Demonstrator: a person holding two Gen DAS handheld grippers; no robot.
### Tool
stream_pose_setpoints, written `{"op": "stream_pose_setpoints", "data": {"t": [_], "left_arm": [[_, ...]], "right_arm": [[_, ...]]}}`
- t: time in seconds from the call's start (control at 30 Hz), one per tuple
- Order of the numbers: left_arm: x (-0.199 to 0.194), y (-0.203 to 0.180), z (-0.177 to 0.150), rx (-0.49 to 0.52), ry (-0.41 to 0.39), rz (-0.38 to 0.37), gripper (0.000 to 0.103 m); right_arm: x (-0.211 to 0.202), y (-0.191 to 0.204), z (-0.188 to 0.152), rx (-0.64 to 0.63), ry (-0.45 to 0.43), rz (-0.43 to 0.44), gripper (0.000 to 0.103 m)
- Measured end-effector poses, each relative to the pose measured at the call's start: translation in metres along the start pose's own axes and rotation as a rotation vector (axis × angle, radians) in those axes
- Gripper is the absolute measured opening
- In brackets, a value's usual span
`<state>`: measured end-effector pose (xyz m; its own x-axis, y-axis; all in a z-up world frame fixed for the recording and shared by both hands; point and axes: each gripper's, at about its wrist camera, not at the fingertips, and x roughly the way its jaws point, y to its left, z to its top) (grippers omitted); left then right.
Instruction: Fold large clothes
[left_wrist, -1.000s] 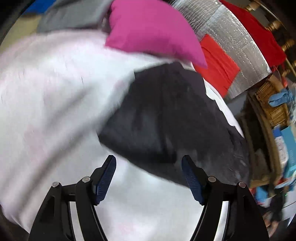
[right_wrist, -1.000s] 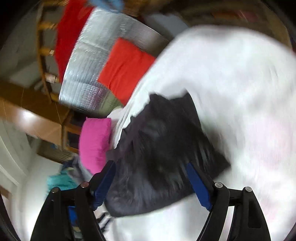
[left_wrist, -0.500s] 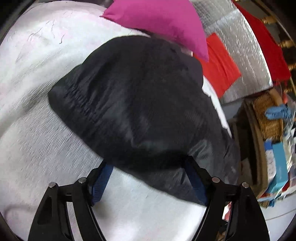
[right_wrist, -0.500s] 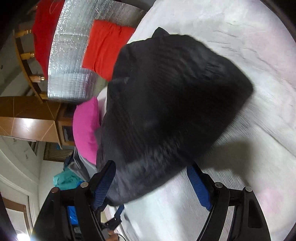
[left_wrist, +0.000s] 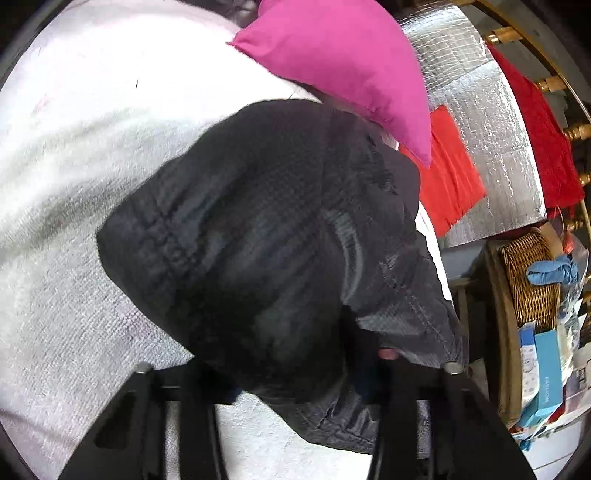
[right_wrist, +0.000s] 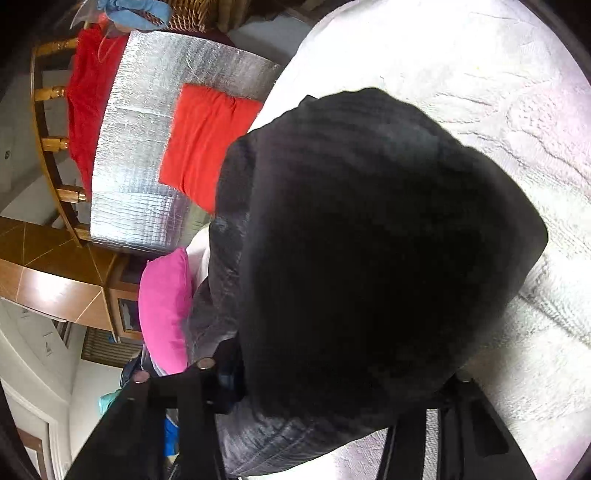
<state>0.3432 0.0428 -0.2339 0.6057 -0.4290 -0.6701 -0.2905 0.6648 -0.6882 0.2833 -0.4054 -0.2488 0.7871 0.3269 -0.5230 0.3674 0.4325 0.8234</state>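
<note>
A black quilted jacket (left_wrist: 273, 229) lies bunched on a white bedspread (left_wrist: 74, 147). It also fills the right wrist view (right_wrist: 369, 240), lying on the same bedspread (right_wrist: 498, 74). My left gripper (left_wrist: 295, 373) is pushed in at the jacket's near edge. The cloth covers both its fingertips, so I cannot see how the jaws stand. My right gripper (right_wrist: 332, 384) is likewise in under the jacket's near edge, its fingertips hidden by the fabric.
A pink pillow (left_wrist: 343, 62) lies at the jacket's far side. An orange-red cushion (left_wrist: 450, 177) leans on a silver foil panel (left_wrist: 491, 122). A wicker basket (left_wrist: 532, 273) and boxes stand at the right, off the bed. A wooden rail with red cloth (right_wrist: 88, 85) stands behind.
Both grippers have moved forward to the jacket. Their blue fingertips, seen open earlier, are now covered by its near edge. The jacket fills more of both views.
</note>
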Motion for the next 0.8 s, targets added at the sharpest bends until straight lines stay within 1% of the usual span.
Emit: {"op": "stream_pose_setpoints", "data": {"t": [0.07,0.13,0.27,0.3,0.37,0.43,0.5,0.53,0.57,0.6,0.63,0.67,0.73,0.8], "left_arm": [[-0.007,-0.006,-0.001,0.036,-0.015,0.011,0.028],[-0.014,-0.012,-0.001,0.067,-0.033,0.018,0.026],[-0.036,-0.013,-0.012,0.098,-0.036,0.003,0.025],[-0.042,-0.011,-0.015,0.101,-0.033,0.001,0.025],[-0.054,-0.007,-0.024,0.113,-0.018,0.008,0.025],[-0.060,0.000,-0.035,0.130,-0.004,0.021,0.026],[-0.051,0.009,-0.042,0.145,0.037,0.058,0.033],[-0.046,0.012,-0.042,0.144,0.055,0.070,0.041],[-0.043,0.019,-0.041,0.126,0.080,0.074,0.047],[-0.043,0.022,-0.039,0.112,0.092,0.060,0.047],[-0.046,0.025,-0.035,0.093,0.115,0.043,0.050],[-0.048,0.026,-0.032,0.085,0.131,0.044,0.056],[-0.060,0.031,-0.027,0.076,0.165,0.065,0.063],[-0.075,0.037,-0.021,0.085,0.183,0.044,0.064]], "right_arm": [[-0.007,0.009,-0.002,-0.052,-0.011,-0.005,0.041],[-0.015,0.015,-0.005,-0.074,-0.023,0.003,0.039],[-0.038,0.023,-0.015,-0.112,-0.051,0.008,0.038],[-0.046,0.022,-0.018,-0.107,-0.047,0.009,0.038],[-0.049,0.025,-0.024,-0.096,-0.030,0.003,0.039],[-0.055,0.019,-0.032,-0.101,-0.011,-0.010,0.039],[-0.049,0.008,-0.035,-0.105,0.036,-0.065,0.039],[-0.043,0.002,-0.034,-0.096,0.072,-0.084,0.040],[-0.038,-0.002,-0.032,-0.082,0.101,-0.086,0.044],[-0.037,-0.008,-0.027,-0.041,0.131,-0.062,0.044],[-0.038,-0.009,-0.025,-0.019,0.148,-0.050,0.051],[-0.041,-0.008,-0.022,-0.016,0.168,-0.061,0.059],[-0.056,0.000,-0.019,-0.079,0.175,-0.101,0.068],[-0.075,0.006,-0.017,-0.156,0.211,-0.128,0.069]]}}
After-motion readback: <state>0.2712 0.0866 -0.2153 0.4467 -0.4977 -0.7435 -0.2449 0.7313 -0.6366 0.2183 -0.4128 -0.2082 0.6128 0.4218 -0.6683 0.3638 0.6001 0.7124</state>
